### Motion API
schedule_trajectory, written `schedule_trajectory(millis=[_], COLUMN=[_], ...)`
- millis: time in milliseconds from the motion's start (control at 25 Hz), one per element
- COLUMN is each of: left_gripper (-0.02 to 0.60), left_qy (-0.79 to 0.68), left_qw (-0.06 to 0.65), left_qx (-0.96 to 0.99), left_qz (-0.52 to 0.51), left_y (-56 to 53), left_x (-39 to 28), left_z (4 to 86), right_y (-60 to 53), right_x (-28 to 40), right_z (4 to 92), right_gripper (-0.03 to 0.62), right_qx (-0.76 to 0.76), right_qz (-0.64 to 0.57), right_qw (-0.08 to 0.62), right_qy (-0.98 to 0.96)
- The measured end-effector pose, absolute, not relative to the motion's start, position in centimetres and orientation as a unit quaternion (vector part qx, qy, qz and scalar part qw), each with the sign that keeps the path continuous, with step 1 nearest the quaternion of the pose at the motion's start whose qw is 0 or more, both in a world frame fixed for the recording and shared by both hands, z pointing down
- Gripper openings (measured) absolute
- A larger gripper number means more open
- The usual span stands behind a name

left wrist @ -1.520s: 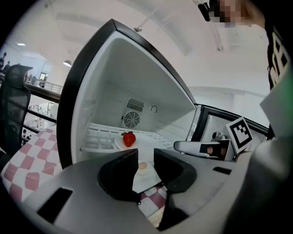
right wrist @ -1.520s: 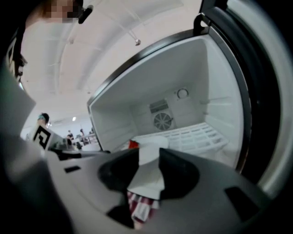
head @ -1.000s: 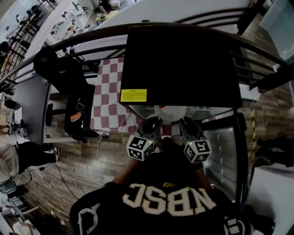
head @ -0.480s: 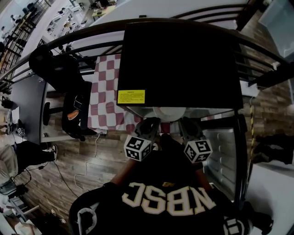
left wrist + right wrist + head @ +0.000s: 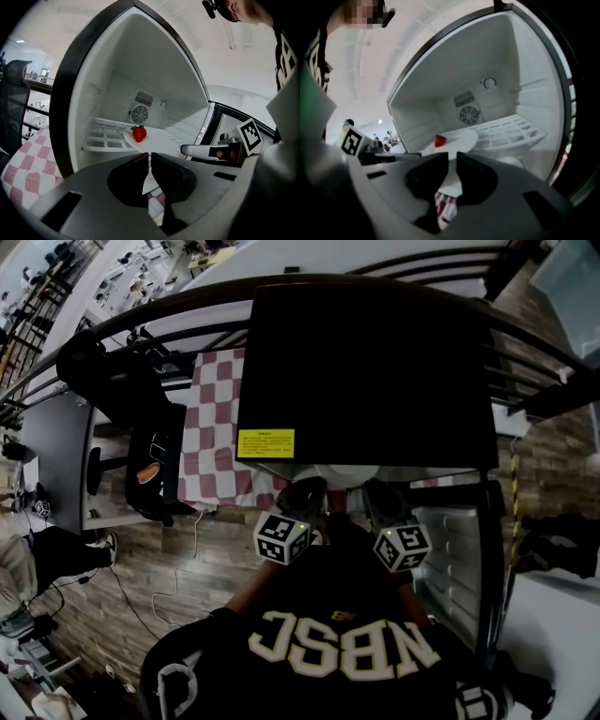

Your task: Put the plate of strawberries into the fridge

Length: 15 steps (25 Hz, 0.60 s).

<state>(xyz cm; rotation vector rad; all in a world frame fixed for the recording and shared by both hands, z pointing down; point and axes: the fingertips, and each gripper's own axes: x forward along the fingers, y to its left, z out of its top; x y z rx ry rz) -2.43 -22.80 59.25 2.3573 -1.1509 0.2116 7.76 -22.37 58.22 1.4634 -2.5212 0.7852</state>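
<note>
A white plate (image 5: 157,139) with one red strawberry (image 5: 139,134) lies at the front of the open fridge (image 5: 375,362), over its wire shelf (image 5: 105,136). In the head view only a sliver of the plate (image 5: 347,472) shows under the fridge's black top. My left gripper (image 5: 150,157) has just been closing and is shut on the plate's near rim. My right gripper (image 5: 453,157) has been closing too, and the plate (image 5: 457,139) rim is pinched between its jaws. The strawberry (image 5: 440,140) sits toward the left side. Both grippers (image 5: 305,491) (image 5: 380,491) point into the fridge.
The fridge door (image 5: 455,549) stands open on the right. A table with a red-and-white checked cloth (image 5: 220,427) is left of the fridge, with a black office chair (image 5: 131,381) beyond it. A curved railing runs behind.
The view has shifted slightly, and less of the plate shows under the fridge's top edge. Both grippers stay close together at the fridge mouth.
</note>
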Motion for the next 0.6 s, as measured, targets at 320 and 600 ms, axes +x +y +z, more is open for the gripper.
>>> schedule_trajectory(millis=[320, 600], left_gripper=[0.035, 0.035], left_qy=[-0.43, -0.434], left_qw=[0.253, 0.244], left_qx=[0.863, 0.862], left_qz=[0.083, 0.099], left_y=[-24.4, -25.5], left_x=[-2.8, -2.7], left_z=[59.8, 59.8], right_y=[-24.1, -25.5], right_x=[7.5, 7.1], right_z=[58.3, 58.5], right_gripper=[0.065, 0.064], right_qx=[0.482, 0.479], right_qz=[0.256, 0.255], right_qw=[0.064, 0.06], right_qy=[-0.836, -0.838])
